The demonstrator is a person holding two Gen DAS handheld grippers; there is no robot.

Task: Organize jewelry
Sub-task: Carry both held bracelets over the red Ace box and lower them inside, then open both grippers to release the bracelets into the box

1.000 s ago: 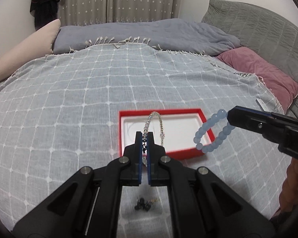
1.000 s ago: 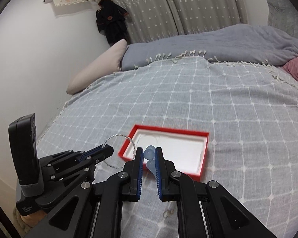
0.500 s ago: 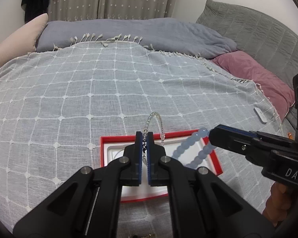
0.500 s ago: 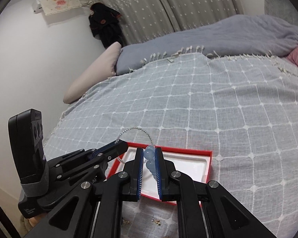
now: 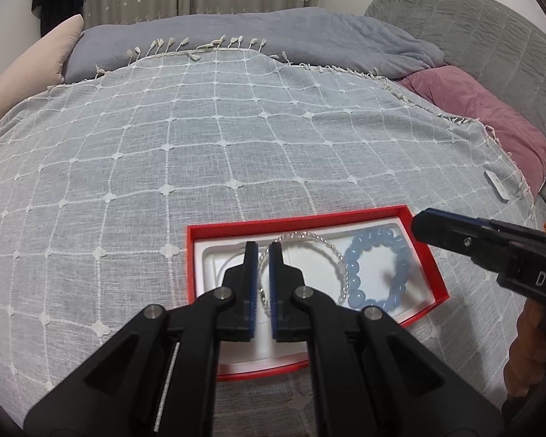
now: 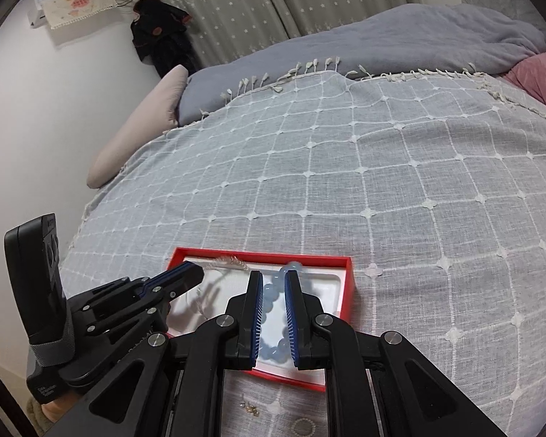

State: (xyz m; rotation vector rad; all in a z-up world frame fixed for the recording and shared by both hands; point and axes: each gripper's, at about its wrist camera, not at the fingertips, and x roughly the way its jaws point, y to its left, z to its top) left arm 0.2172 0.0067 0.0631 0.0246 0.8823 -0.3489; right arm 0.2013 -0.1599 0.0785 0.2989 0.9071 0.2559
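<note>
Your left gripper (image 5: 262, 255) and right gripper (image 6: 273, 284) fingers are released; silver bracelet (image 5: 331, 251) and blue bracelet (image 5: 378, 266) lie in the red box (image 5: 295, 223), lower centre.

A grey grid-patterned bedspread (image 5: 200, 138) covers the bed; a blue-grey duvet (image 5: 273, 32) lies along its far edge, a pink pillow (image 5: 484, 109) at the right edge, beige pillow (image 6: 142, 123) left

White letters "DAS" stand on the black body of the right gripper (image 5: 420, 226), at 3 o'clock in the left wrist view. Small print on the left gripper (image 6: 194, 271) at 8 o'clock is too blurred to read.
</note>
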